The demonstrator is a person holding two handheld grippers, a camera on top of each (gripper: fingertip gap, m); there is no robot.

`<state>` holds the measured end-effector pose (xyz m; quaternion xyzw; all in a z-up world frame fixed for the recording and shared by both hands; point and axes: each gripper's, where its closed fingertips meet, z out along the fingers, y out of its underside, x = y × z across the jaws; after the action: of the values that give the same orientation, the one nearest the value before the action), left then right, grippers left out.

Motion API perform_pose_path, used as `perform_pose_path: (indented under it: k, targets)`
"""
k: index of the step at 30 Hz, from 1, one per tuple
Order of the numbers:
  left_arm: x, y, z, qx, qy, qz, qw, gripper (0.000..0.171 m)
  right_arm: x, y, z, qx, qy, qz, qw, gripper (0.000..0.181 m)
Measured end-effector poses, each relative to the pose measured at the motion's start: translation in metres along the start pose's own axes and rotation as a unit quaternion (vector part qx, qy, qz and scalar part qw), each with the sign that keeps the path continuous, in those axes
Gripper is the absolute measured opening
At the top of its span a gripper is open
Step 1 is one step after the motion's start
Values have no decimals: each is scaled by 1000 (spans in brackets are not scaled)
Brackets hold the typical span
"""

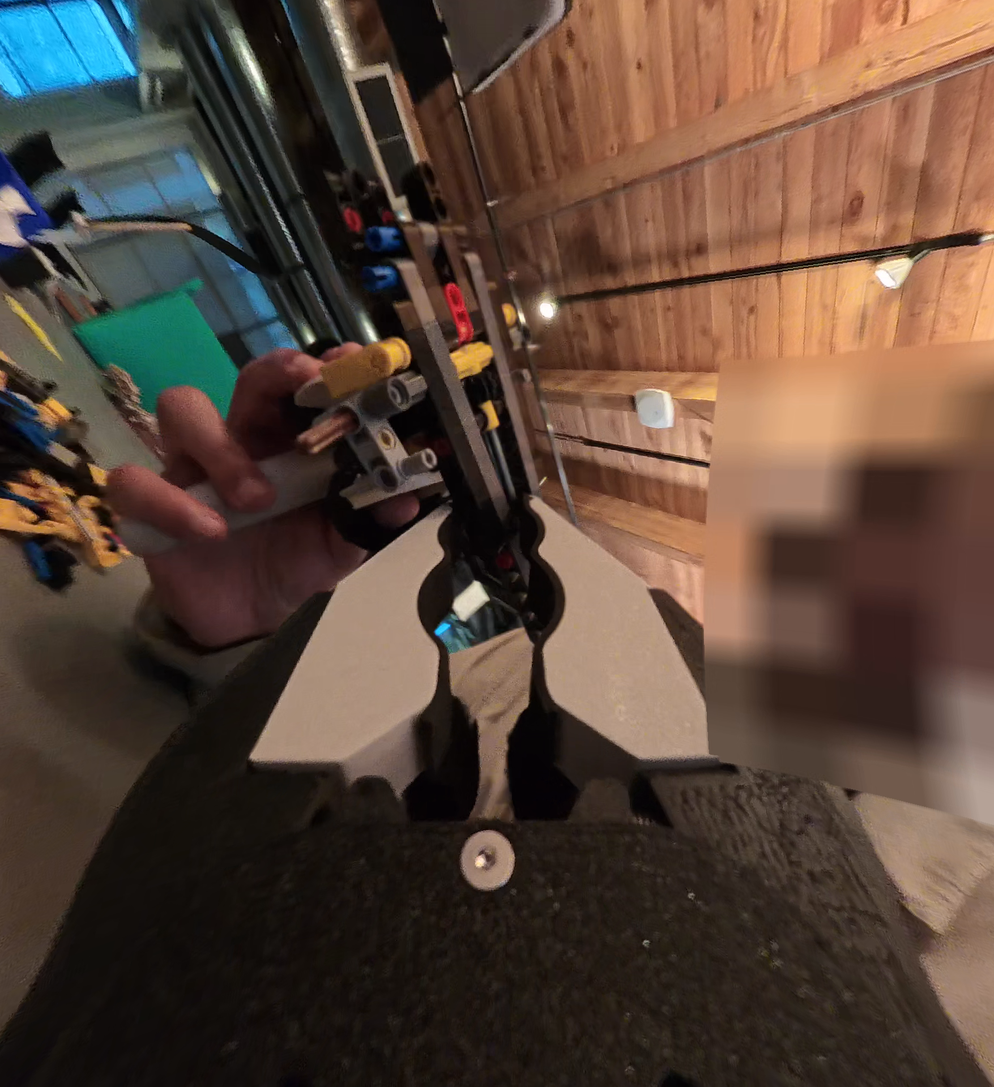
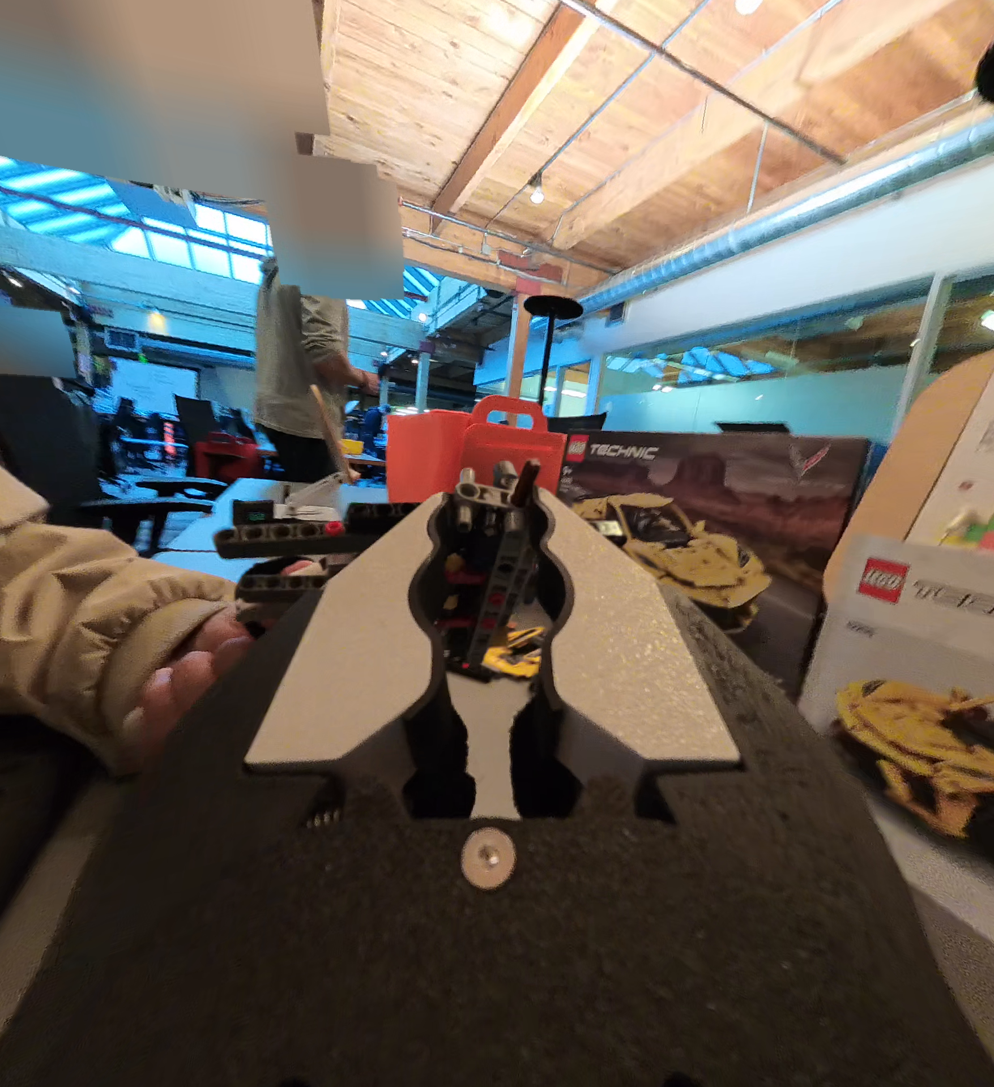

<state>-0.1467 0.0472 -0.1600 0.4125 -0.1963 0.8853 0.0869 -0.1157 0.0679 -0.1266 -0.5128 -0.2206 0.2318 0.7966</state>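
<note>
Left claw [image 1: 491, 517] pinching a brick-built beam assembly [image 1: 424, 329], a bare hand [image 1: 235, 506] steadying its end, right claw [image 2: 491, 506] pinching the same assembly, orange bin [image 2: 471, 453] beyond.

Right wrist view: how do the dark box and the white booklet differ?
The dark box stands farther back, near the middle; the white booklet is nearer, at the right edge. The dark box sets its car in a dusky landscape, the white booklet on plain white. Both picture a yellow car.
</note>
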Motion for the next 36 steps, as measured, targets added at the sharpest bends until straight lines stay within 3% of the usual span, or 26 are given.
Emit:
perform_pose_path:
  k: [3,6,9,14,16,20,22,24,27,30,34,36]
  targets:
    - [-2,-7,-6,8,-47,90,995,7,6,9,-5,-10,-26,83,996,24]
    - [-5,-10,-12,-20,-116,197,973,7,9,14,-9,-32,-42,152,987,31]
    - [-8,-20,-20,-27,-174,279,944,7,9,22,-22,-115,-67,238,962,43]
    - [-20,-24,-28,-62,-249,366,895,6,14,19,-26,-131,-63,303,942,24]
    - [-27,-22,-29,-80,-272,394,874,7,11,30,-25,-160,-69,322,931,26]
    - [-38,-14,-28,-114,-304,439,838,7,7,44,-24,-177,-77,377,906,28]
    - [-43,-11,-28,-138,-319,487,801,7,4,48,-26,-180,-92,410,889,27]
    - [-42,-8,-27,-158,-318,530,771,7,0,41,-28,-154,-126,466,862,24]
    - [-41,-3,-27,-178,-308,552,755,7,-5,38,-33,-138,-168,533,818,15]
    - [-44,-2,-30,-201,-313,599,709,7,-9,42,-37,-141,-190,588,773,13]
    - [-45,-2,-30,-202,-309,627,686,7,-12,36,-38,-121,-215,618,746,10]
    - [-48,-3,-33,-209,-314,624,685,9,-14,40,-38,-133,-211,615,748,7]
